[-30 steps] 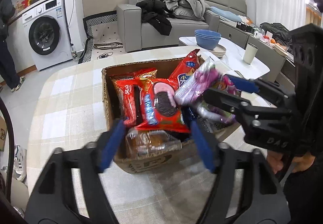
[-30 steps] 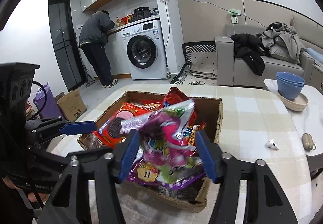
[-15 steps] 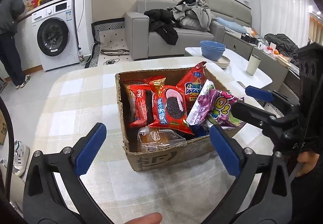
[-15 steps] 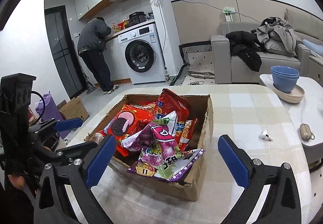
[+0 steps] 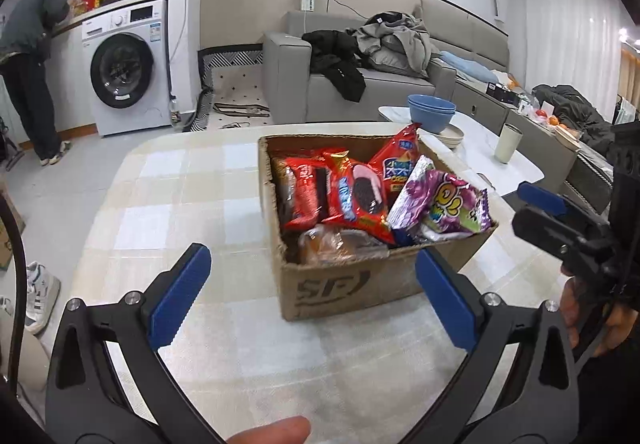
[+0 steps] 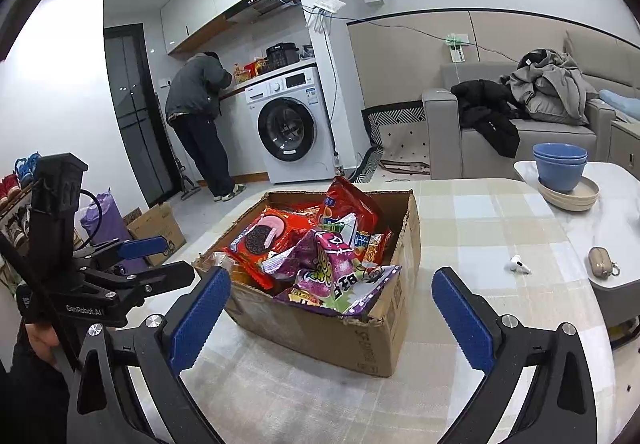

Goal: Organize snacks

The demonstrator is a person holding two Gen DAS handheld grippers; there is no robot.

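A brown cardboard box point(image 5: 340, 286) stands on the checked table, full of snack packs. It holds a red cookie pack point(image 5: 358, 196), a red chip bag point(image 5: 398, 160), a clear bread pack point(image 5: 340, 244) and a purple candy bag point(image 5: 448, 204) lying on top at the right edge. The box also shows in the right wrist view point(image 6: 352, 336), with the purple bag point(image 6: 332, 276) at its near corner. My left gripper point(image 5: 312, 296) is open and empty, in front of the box. My right gripper point(image 6: 328, 308) is open and empty, back from the box.
Stacked blue bowls on plates point(image 6: 560, 172), an earbud point(image 6: 518, 265) and a small case point(image 6: 602, 267) lie to the right. A cup point(image 5: 507, 143) stands on the white side table. A sofa with clothes point(image 5: 380, 56), a washing machine point(image 5: 124, 72) and a person point(image 6: 200, 116) are behind.
My right gripper let go of the purple candy bag into the box and opened. My left gripper opened wide. Both pulled back from the box.
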